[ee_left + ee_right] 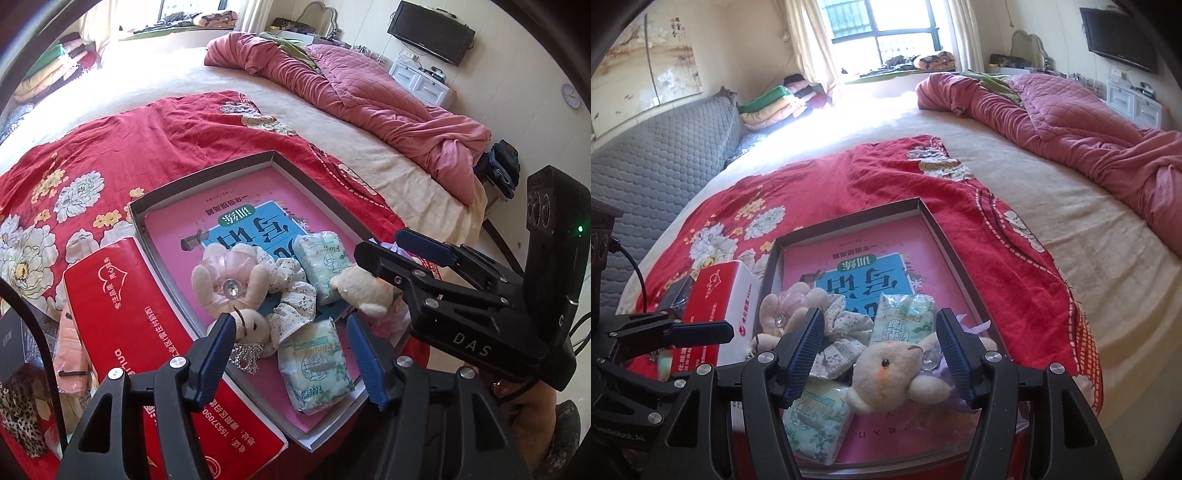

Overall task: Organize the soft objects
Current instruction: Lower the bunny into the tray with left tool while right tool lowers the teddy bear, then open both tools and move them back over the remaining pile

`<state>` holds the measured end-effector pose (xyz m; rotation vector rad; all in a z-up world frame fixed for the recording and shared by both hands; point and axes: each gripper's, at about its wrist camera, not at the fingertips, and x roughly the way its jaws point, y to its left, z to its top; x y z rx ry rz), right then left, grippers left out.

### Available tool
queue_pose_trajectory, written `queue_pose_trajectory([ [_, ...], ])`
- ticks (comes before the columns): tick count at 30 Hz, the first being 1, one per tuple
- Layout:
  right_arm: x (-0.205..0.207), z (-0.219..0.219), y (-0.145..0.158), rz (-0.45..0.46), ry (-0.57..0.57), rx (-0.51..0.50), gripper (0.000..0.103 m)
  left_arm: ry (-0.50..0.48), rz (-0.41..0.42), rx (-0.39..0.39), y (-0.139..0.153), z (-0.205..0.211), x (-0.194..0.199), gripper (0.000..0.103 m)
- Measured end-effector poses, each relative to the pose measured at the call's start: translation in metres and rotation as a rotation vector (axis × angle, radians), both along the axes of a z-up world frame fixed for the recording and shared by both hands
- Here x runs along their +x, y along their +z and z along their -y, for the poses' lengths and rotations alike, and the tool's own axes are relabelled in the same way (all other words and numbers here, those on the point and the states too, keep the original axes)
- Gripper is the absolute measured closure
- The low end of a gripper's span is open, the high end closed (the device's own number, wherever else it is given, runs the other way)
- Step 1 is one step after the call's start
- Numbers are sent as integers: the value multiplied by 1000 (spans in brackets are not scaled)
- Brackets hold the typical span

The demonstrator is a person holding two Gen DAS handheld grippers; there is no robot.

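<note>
A shallow grey box [207,173] is lying on a red floral blanket [110,147] spread over the bed [192,85], and the soft things are sitting gathered in its near end on top of a pink workbook [236,206]. The left claw [291,354] is hovering above that pile with its blue pads well apart and nothing between them touching either pad; below the gap, a tissue pack [314,369] is lying flat in the near corner of the box. A small cream plush bear [251,325] with a rhinestone tiara is resting just beside the left pad, next to a floral scrunchie [291,299] and a pink flower-shaped plush [229,277]. A second tissue pack [321,262] is leaning further back in the box.

The right claw [882,354] is likewise standing open and holding nothing, its pads either side of a cream plush bunny [890,373] that is lying in the box without visibly touching them. A red tissue box [122,306] is sitting just outside the grey box's left wall. A pink quilt [1071,114] is lying bunched along the far side of the bed
</note>
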<state>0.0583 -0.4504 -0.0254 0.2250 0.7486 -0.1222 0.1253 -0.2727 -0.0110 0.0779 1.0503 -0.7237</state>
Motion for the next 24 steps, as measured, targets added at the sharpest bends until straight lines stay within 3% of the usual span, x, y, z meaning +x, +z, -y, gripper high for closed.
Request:
queue_pose_trajectory([
  [8, -1, -2, 10, 33, -25, -21, 31, 7, 21, 1, 10, -13, -13, 40],
  [11, -1, -6, 14, 50, -31, -34, 30, 27, 47, -28, 21, -24, -18, 33],
  [24, 6, -21, 15, 7, -41, -84, 29, 76, 37, -61, 28, -48, -26, 30],
])
